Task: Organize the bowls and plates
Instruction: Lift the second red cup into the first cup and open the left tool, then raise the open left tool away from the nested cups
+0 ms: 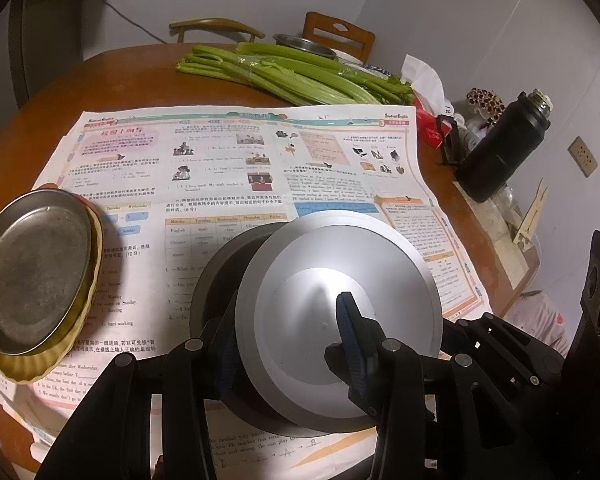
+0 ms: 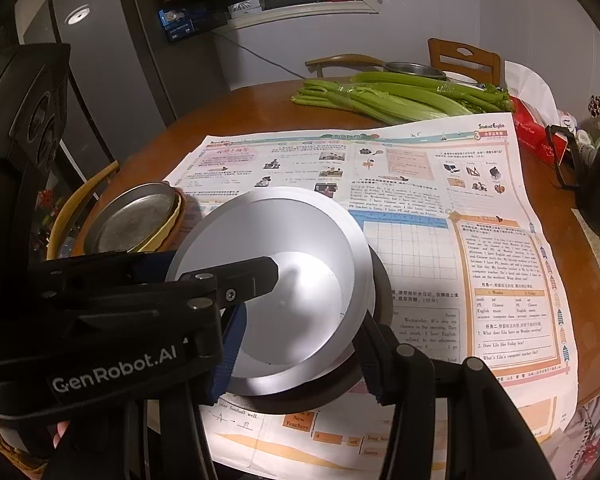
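Here, a round brown table carries a spread printed newspaper, with a bunch of celery at the far side and a black flask at the far right. On the paper, near the middle, sits a silver bowl nested in a dark bowl. At the near left a metal plate rests on a yellow fluted dish. The left gripper is clamped on the silver bowl's rim, one finger inside, the other outside. The right gripper is clenched over the near edge of the bowls, though whether its pads press cannot be told
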The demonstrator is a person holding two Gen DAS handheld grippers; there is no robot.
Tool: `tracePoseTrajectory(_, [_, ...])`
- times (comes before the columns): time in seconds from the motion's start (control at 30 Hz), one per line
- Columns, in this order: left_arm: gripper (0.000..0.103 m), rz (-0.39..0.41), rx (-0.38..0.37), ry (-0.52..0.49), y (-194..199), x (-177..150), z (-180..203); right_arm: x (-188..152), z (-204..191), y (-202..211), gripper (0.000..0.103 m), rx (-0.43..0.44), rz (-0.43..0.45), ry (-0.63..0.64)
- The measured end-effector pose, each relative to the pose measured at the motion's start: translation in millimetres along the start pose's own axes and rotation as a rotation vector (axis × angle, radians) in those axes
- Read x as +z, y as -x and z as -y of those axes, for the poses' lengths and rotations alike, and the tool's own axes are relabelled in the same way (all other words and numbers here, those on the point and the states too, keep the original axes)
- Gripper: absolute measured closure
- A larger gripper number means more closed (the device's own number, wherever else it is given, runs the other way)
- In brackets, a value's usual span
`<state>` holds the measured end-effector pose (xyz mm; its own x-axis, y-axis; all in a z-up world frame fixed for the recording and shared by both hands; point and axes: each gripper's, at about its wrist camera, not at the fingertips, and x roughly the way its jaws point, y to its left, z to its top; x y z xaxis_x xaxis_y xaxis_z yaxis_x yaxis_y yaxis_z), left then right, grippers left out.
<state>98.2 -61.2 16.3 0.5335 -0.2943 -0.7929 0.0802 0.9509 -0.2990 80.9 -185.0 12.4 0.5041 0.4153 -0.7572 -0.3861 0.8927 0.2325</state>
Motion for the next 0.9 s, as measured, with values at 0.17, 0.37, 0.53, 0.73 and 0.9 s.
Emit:
tracePoseTrajectory(0.17, [0.057,0.002,0.006,0.003,0.5,-0.2,-2.0,0.4,0.4,0.0,0.050,-0.008,0.003,-0.002])
tracePoseTrajectory(0.37, [0.057,-0.001,0.015,0.012,-0.1,0.8,-5.4,0.1,1.7,-0.3,0.050,-0.013,0.006,-0.001])
tracePoseTrajectory(0.53, [0.057,0.001,0.021,0.017,0.5,0.9,-6.2,0.8,4.4,1.8,0.050,-0.027,0.016,0.000])
tracePoseTrajectory(0.73, [0.057,0.008,0.021,0.021,3.9,1.7,-6.7,1.0,5.4,2.0,0.050,-0.038,0.017,0.006])
tracePoseTrajectory(0.9, [0.057,0.024,0.016,0.018,9.3,4.1,-7.5,3.8,3.9,7.0,0.050,-0.062,0.039,0.027])
